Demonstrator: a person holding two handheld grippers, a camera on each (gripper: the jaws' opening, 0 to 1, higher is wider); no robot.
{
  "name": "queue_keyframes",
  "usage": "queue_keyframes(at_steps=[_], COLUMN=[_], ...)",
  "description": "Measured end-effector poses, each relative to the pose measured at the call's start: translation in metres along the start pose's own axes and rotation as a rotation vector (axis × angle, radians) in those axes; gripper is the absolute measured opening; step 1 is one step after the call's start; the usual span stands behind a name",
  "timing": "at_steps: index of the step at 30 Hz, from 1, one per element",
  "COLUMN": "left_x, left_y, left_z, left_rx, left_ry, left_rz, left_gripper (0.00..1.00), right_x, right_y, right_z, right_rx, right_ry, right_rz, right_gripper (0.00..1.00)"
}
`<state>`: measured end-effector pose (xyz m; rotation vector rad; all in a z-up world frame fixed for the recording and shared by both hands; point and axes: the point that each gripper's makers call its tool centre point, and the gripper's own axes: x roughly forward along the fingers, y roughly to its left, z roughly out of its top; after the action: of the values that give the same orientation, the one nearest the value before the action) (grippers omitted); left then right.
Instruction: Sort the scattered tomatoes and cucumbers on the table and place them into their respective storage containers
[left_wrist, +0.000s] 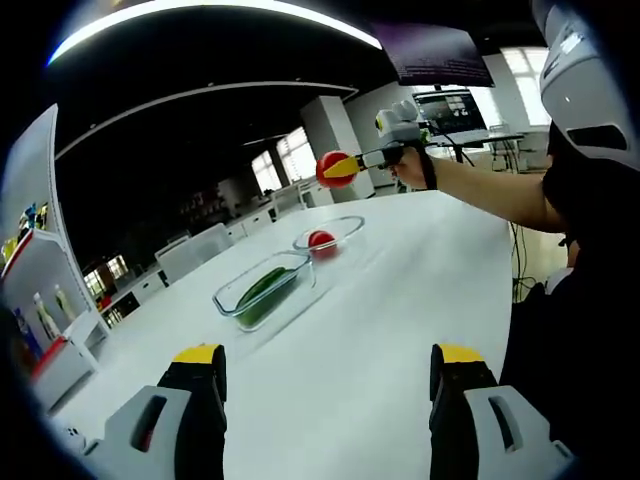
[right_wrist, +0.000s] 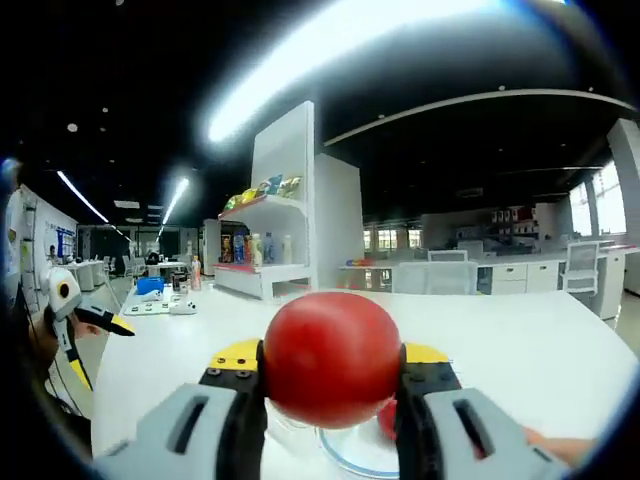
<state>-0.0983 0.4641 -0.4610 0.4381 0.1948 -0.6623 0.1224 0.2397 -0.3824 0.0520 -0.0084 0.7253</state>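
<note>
Right hand-held gripper (right_wrist: 330, 400) pinches a tomato (right_wrist: 332, 358); left hand-held gripper (left_wrist: 328, 385) is spread.
The cucumber (left_wrist: 264, 290) lies lengthwise in its rectangular container (left_wrist: 232, 296).

You work at a long white table (left_wrist: 420, 300) in a dim open office, with bright strip lights (right_wrist: 330, 60) curving across a dark ceiling, a white shelving unit (right_wrist: 275, 230) beyond its far edge, windows (left_wrist: 285, 160) and white desks behind.
</note>
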Motion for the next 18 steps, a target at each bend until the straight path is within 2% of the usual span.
queue_keyframes(at_steps=[7, 9, 12, 18], left_x=[0.0, 0.0, -0.001, -0.002], left_y=[-0.001, -0.002, -0.002, -0.002], left_z=[-0.001, 0.0, 0.0, -0.002], left_rx=[-0.003, -0.01, -0.007, -0.011], left_ry=[0.0, -0.005, -0.004, 0.0], left_rz=[-0.004, -0.01, -0.01, -0.008], left_gripper=[0.83, 0.83, 0.83, 0.83], right_x=[0.019, 0.023, 0.029, 0.034], right_y=[-0.018, -0.017, -0.019, -0.024], right_z=[-0.05, -0.064, -0.078, -0.091], right_rx=[-0.041, -0.054, -0.06, -0.029], right_ry=[0.125, 0.165, 0.19, 0.225], right_rz=[-0.098, -0.104, -0.117, -0.138], right_gripper=[0.45, 0.45, 0.45, 0.45])
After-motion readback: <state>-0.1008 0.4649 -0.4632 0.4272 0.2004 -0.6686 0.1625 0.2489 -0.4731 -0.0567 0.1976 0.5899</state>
